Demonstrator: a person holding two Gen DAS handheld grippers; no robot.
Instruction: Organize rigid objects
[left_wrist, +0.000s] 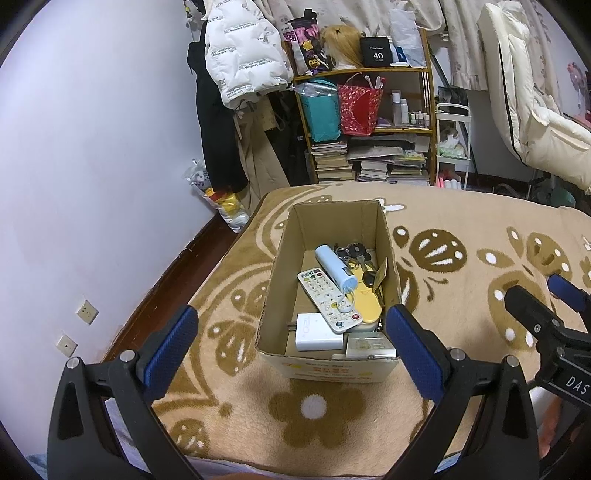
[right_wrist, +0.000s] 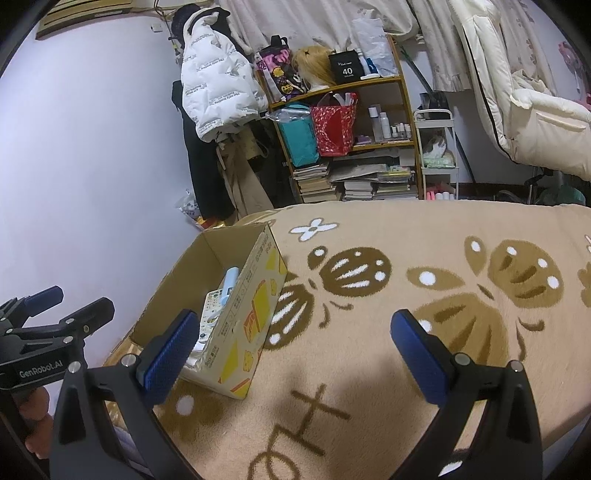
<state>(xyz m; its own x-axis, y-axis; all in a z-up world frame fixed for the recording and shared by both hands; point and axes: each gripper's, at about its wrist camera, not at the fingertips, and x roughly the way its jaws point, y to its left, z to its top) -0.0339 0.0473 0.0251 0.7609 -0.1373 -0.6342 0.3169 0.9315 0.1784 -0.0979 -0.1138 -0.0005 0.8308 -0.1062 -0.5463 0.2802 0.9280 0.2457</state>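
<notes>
An open cardboard box (left_wrist: 284, 240) stands on the beige patterned blanket (left_wrist: 461, 229). Inside lie a white remote (left_wrist: 328, 299), a light blue tube (left_wrist: 334, 267), a bunch of keys (left_wrist: 351, 253), a yellow flat case (left_wrist: 365, 299), a white charger (left_wrist: 317, 332) and a small white box (left_wrist: 369, 347). My left gripper (left_wrist: 291, 332) is open and empty, just in front of the box. My right gripper (right_wrist: 291, 339) is open and empty, over the blanket to the right of the box (right_wrist: 258, 295). The remote (right_wrist: 210, 314) and the tube (right_wrist: 231, 282) show in the right wrist view too.
A shelf (left_wrist: 369, 129) with bags, bottles and stacked books stands beyond the bed. Coats (left_wrist: 240, 55) hang at the left of it. The wall (left_wrist: 92, 166) and dark floor (left_wrist: 177, 273) lie left of the bed. A white cart (left_wrist: 452, 147) stands right of the shelf.
</notes>
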